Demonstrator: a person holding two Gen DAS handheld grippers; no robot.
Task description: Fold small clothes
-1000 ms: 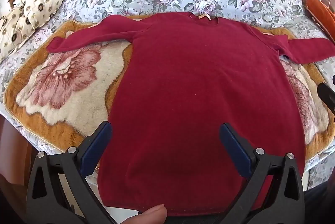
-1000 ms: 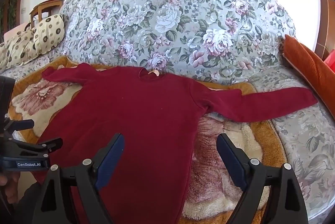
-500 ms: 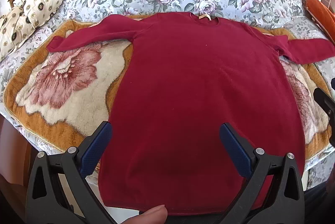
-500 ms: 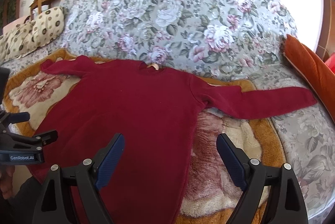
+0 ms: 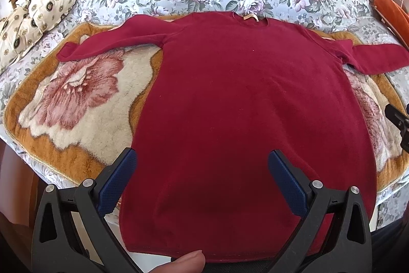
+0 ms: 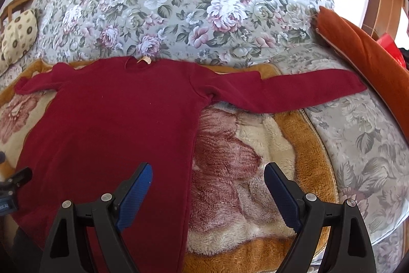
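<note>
Rightward drifts the right tool (image 6: 208,186), both tools spread wide over the flat fuzzy maroon sweater (image 5: 250,119).

Red sweater (image 6: 110,132) hem behind gripper, left cuff cropped.

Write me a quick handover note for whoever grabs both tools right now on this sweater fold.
Left tool: open, empty, above the lower body of the red sweater.
Right tool: open, empty, over the sweater's right side edge and the plush flower blanket.
Sweater lies flat on the blanket, neckline away from you, both sleeves spread out; right sleeve reaches onto the floral bedspread.
Done: garment laid out flat.
Left: every fold; probably sleeves in first, then the body.
</note>
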